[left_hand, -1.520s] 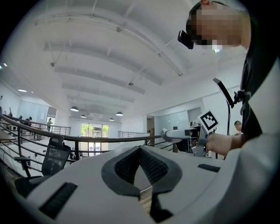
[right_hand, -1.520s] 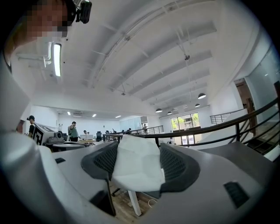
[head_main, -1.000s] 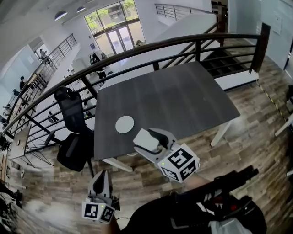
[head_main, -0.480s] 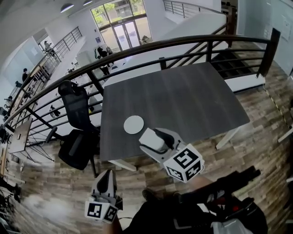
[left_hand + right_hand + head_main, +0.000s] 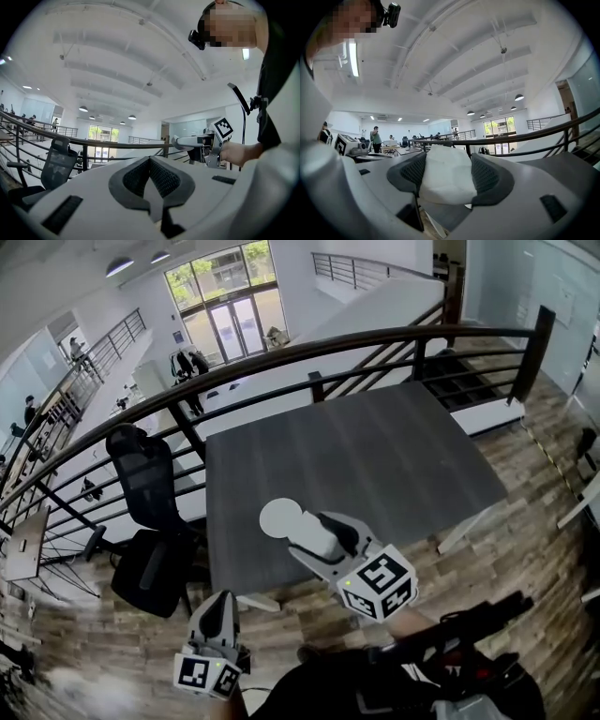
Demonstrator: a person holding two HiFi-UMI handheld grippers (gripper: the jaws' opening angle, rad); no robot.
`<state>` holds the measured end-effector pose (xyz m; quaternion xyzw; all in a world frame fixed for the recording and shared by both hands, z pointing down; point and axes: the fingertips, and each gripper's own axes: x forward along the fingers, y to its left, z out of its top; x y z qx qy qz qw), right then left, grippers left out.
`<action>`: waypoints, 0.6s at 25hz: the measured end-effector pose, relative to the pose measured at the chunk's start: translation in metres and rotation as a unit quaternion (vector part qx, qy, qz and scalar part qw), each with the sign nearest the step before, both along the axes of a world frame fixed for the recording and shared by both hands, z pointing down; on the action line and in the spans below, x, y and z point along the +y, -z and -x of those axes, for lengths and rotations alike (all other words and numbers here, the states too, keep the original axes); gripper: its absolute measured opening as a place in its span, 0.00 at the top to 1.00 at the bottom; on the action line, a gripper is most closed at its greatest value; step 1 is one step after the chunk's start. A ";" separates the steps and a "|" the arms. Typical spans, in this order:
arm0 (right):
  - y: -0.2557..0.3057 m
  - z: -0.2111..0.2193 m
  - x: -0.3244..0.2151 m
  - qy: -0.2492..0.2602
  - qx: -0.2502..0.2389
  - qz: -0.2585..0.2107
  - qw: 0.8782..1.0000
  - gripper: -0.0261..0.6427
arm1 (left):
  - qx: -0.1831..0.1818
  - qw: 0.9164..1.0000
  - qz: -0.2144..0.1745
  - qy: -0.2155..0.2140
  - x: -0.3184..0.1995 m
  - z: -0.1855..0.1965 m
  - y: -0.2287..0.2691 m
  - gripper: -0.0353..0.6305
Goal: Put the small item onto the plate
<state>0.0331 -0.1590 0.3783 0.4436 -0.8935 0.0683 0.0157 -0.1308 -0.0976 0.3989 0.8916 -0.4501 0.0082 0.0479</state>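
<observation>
A round white plate lies near the front left of the dark grey table. My right gripper hangs over the table's near edge, just right of the plate, shut on a small white soft item. In the right gripper view that item fills the gap between the dark pads. My left gripper is low at the left, over the wooden floor short of the table. Its pads meet with nothing between them. The left gripper view also shows the right gripper in a hand.
A black office chair stands at the table's left side. A dark metal railing runs behind the table, with stairs at the back right. Wooden floor lies in front and to the right.
Both grippers have moved forward toward the table. The right gripper with the white item now reaches over the table's near edge beside the plate.
</observation>
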 end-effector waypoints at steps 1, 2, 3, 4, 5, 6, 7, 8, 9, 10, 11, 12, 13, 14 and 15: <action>0.000 0.004 -0.003 -0.004 0.003 -0.001 1.000 0.50 | 0.001 1.000 0.003 -0.005 -0.005 0.005 -0.002 0.94; 0.000 0.009 -0.007 -0.008 0.006 -0.003 1.000 0.50 | 0.003 1.000 0.003 -0.011 -0.010 0.010 -0.003 0.94; 0.001 0.014 -0.011 -0.013 0.009 -0.004 1.000 0.50 | 0.005 1.000 0.003 -0.016 -0.015 0.015 -0.004 0.94; 0.001 0.019 -0.014 -0.018 0.012 -0.004 1.000 0.50 | 0.008 1.000 0.002 -0.021 -0.020 0.021 -0.005 0.94; 0.001 0.024 -0.017 -0.023 0.013 -0.003 1.000 0.50 | 0.010 1.000 0.003 -0.025 -0.024 0.027 -0.006 0.94; 0.001 0.029 -0.020 -0.027 0.014 -0.002 1.000 0.50 | 0.012 1.000 0.004 -0.028 -0.029 0.033 -0.007 0.94; 0.001 0.034 -0.022 -0.031 0.014 0.001 0.999 0.50 | 0.014 0.999 0.004 -0.032 -0.033 0.039 -0.008 0.94; 0.001 0.039 -0.025 -0.034 0.014 0.002 0.999 0.50 | 0.016 0.999 0.005 -0.037 -0.037 0.043 -0.008 0.94; 0.001 0.044 -0.026 -0.036 0.014 0.003 0.999 0.50 | 0.017 0.999 0.006 -0.043 -0.041 0.047 -0.008 0.94; 0.001 0.048 -0.028 -0.037 0.013 0.004 0.999 0.50 | 0.017 0.999 0.007 -0.048 -0.044 0.050 -0.008 0.94; 0.001 0.053 -0.029 -0.039 0.013 0.003 0.999 0.50 | 0.017 0.998 0.007 -0.053 -0.048 0.054 -0.008 0.94; 0.002 0.058 -0.031 -0.041 0.013 0.002 0.999 0.50 | 0.016 0.998 0.007 -0.059 -0.052 0.057 -0.008 0.94; 0.002 0.061 -0.034 -0.044 0.013 0.002 0.999 0.50 | 0.015 0.998 0.007 -0.064 -0.056 0.059 -0.008 0.94; 0.002 0.063 -0.036 -0.047 0.013 0.003 0.999 0.50 | 0.015 0.998 0.007 -0.068 -0.061 0.060 -0.009 0.94; 0.002 0.064 -0.038 -0.050 0.013 0.005 0.999 0.50 | 0.015 0.997 0.008 -0.072 -0.064 0.060 -0.009 0.94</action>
